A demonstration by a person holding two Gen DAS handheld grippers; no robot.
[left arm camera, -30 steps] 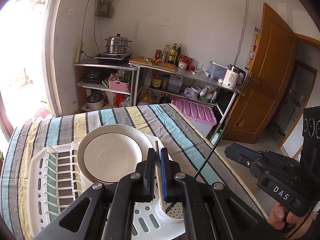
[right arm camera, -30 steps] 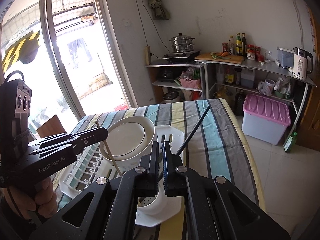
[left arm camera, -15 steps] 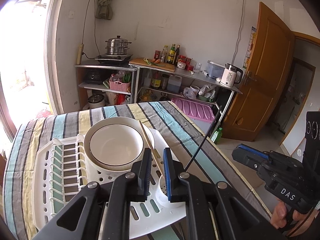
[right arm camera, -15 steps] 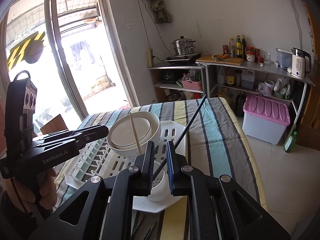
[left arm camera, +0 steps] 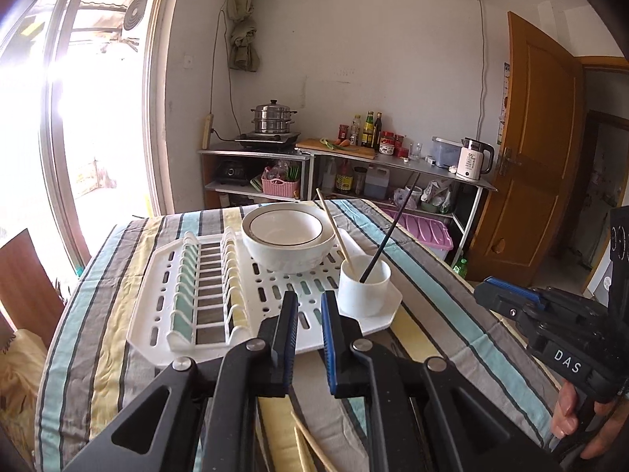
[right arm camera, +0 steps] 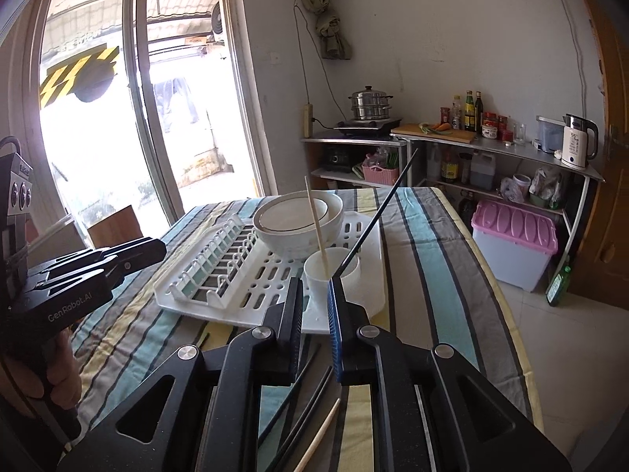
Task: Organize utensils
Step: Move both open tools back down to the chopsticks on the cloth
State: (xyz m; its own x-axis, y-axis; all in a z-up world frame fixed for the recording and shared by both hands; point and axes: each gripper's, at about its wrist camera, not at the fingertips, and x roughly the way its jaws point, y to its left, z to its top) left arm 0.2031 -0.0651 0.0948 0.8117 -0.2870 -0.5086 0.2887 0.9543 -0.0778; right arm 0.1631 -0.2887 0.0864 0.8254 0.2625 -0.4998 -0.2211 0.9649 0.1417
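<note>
Left gripper [left arm camera: 306, 306] hangs above the near edge of the white dish rack [left arm camera: 204, 326], jaws parted by a narrow gap, nothing between them. Right gripper [right arm camera: 314, 295] likewise: narrow gap, empty, held just short of the white utensil cup [right arm camera: 328, 275]. The cup stands on the rack's near right corner and holds two chopsticks: one wooden chopstick [left arm camera: 332, 228] leaning left toward the bowl, and one black chopstick [left arm camera: 393, 224] leaning right. Both rise well above the cup's rim. White bowl [left arm camera: 289, 238] with a dark rim line sits on the rack just behind the cup, with what looks like a second bowl nested in it. The rack's slotted plate section [left arm camera: 204, 275] lies to the left of the bowl. The rack rests on a striped tablecloth [left arm camera: 432, 295]. On the cloth nearer than the rack, under the grippers, lie loose chopsticks: wooden ones [left arm camera: 310, 448] in the left wrist view, black ones [right arm camera: 302, 405] plus one wooden stick [right arm camera: 320, 436] in the right wrist view. Each gripper appears in the other's view, held beside the table edge.
</note>
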